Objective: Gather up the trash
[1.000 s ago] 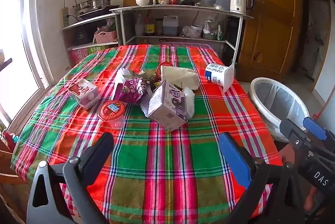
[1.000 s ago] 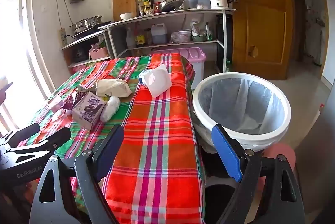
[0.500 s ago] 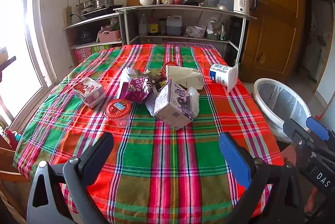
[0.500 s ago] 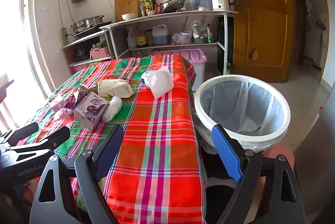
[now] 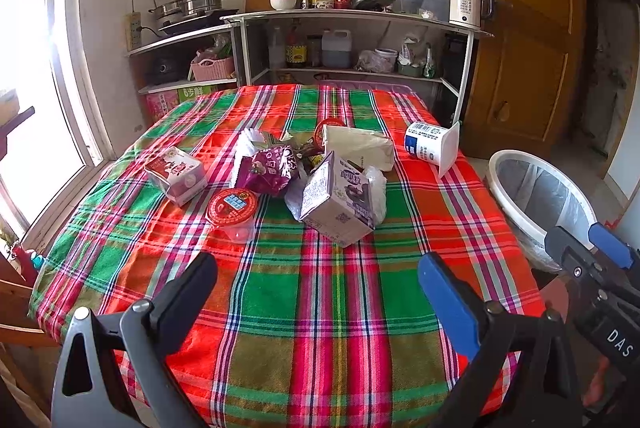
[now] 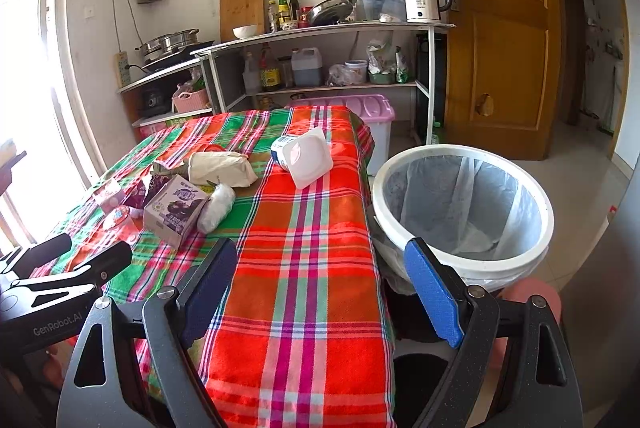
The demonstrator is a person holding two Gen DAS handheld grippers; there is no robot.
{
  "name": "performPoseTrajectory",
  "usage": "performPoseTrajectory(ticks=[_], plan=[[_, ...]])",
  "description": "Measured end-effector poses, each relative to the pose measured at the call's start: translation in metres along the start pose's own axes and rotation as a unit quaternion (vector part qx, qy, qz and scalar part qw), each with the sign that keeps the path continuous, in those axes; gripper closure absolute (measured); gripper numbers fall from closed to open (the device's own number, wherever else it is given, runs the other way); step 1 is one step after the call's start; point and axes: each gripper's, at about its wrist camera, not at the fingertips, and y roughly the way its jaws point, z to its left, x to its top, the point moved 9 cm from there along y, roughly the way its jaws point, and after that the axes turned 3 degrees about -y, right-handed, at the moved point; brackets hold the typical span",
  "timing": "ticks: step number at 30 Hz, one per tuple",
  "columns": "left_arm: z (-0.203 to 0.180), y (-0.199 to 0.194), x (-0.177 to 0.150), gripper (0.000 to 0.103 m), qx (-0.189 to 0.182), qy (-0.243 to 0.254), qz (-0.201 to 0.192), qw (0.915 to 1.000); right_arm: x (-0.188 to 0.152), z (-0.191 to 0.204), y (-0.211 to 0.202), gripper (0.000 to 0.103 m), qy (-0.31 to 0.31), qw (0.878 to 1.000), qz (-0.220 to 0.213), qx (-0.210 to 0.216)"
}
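Trash lies mid-table on a plaid cloth (image 5: 320, 308): a purple milk carton (image 5: 340, 201), a purple snack bag (image 5: 266, 167), a red-lidded cup (image 5: 232, 205), a pink carton (image 5: 176, 173), a white wrapped pack (image 5: 358, 149) and a tipped white yogurt tub (image 5: 432, 147). My left gripper (image 5: 316, 292) is open and empty above the near table edge. My right gripper (image 6: 320, 280) is open and empty, between the table's right side and the lined white bin (image 6: 464, 207). The carton (image 6: 174, 209) and tub (image 6: 302, 157) show in the right wrist view too.
A metal shelf unit (image 5: 352, 39) with pots, bottles and a kettle stands behind the table. A window is at left, a wooden door (image 6: 500, 27) at right. A purple storage box (image 6: 360, 107) sits behind the table. The bin (image 5: 540, 203) stands off the table's right side.
Both grippers have drawn back and risen slightly, so the table and bin look a little farther off. The jaws stay open. No trash has moved.
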Motion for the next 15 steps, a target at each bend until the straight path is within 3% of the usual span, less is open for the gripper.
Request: performPoseTrajectory(ticks=[15], plan=[[-0.0003, 0.0001, 0.0002, 0.001, 0.001, 0.002, 0.002, 1.0, 0.0005, 0.0003, -0.002, 0.017, -0.001, 1.0, -0.001, 0.002]])
